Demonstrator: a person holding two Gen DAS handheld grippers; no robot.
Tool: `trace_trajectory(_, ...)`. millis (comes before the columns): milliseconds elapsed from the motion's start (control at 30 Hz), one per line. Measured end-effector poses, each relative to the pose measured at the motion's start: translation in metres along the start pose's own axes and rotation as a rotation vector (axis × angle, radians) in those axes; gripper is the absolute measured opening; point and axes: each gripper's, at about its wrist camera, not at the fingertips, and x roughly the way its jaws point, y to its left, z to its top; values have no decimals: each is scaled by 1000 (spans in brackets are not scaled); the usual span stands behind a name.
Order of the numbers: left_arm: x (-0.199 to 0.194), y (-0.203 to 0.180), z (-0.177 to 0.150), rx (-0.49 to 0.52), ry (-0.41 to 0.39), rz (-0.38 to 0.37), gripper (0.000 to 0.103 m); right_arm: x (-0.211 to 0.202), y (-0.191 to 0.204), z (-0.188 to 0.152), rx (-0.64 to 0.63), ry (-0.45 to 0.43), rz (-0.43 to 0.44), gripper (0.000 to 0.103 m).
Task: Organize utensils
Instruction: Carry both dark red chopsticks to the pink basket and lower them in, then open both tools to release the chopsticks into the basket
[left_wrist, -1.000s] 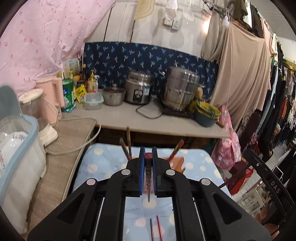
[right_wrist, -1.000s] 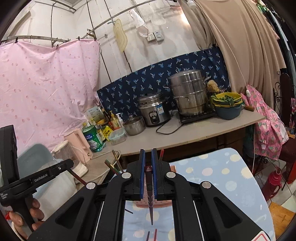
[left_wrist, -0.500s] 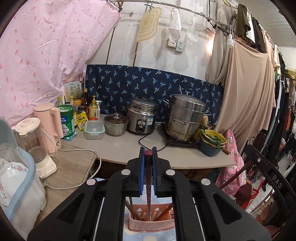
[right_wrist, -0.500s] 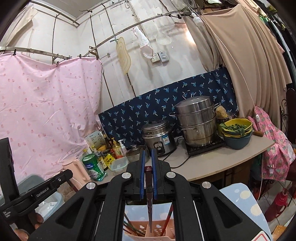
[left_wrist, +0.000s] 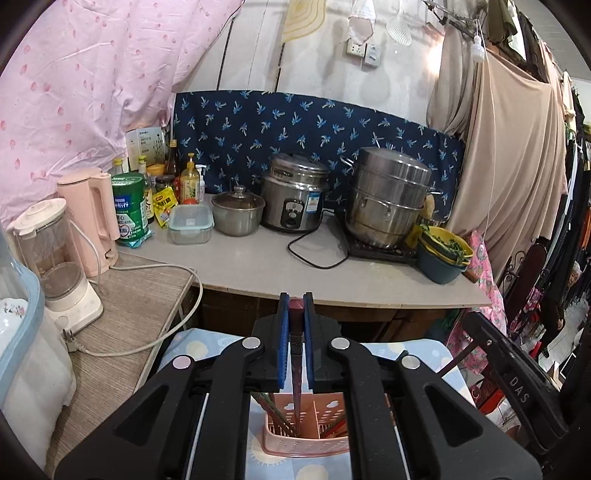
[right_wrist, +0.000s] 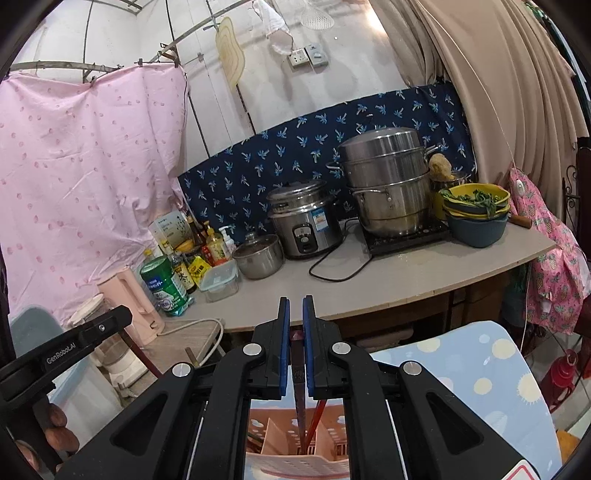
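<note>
Currently we pinch one chopstick (left_wrist: 295, 354) in the left claw (left_wrist: 294, 306) and another chopstick (right_wrist: 298, 373) in the right claw (right_wrist: 294, 310), pink holder (left_wrist: 306, 432) directly below both, so tilt risks tips snagging its divider.

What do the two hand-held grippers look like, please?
Both look alike. The left hand-held gripper and the right hand-held gripper have black plastic bodies, blue pads on the fingers and round silver bolts. The right view shows white "GenRobot.AI" lettering on the left one's black side.
</note>
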Motion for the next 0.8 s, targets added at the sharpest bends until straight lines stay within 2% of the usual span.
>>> trace_trajectory(300, 16, 1, -15, 0, 49, 0, 7, 14, -6, -20, 0, 51, -22, 7)
trace_trajectory(500, 16, 1, -22, 12, 49, 13, 7, 13, -5, -24, -9, 57, -29, 7)
trace_trajectory(567, 16, 1, -24, 14, 56, 18, 11, 10, -4, -24, -9, 51, -31, 7)
trace_trajectory(667, 15, 3, -25, 15, 56, 27, 20, 4, -6, -23, 2, 37, -34, 15)
trace_trajectory(800, 9, 4, -29, 17, 59, 27, 20, -5, -6, -22, 9, 22, -30, 17)
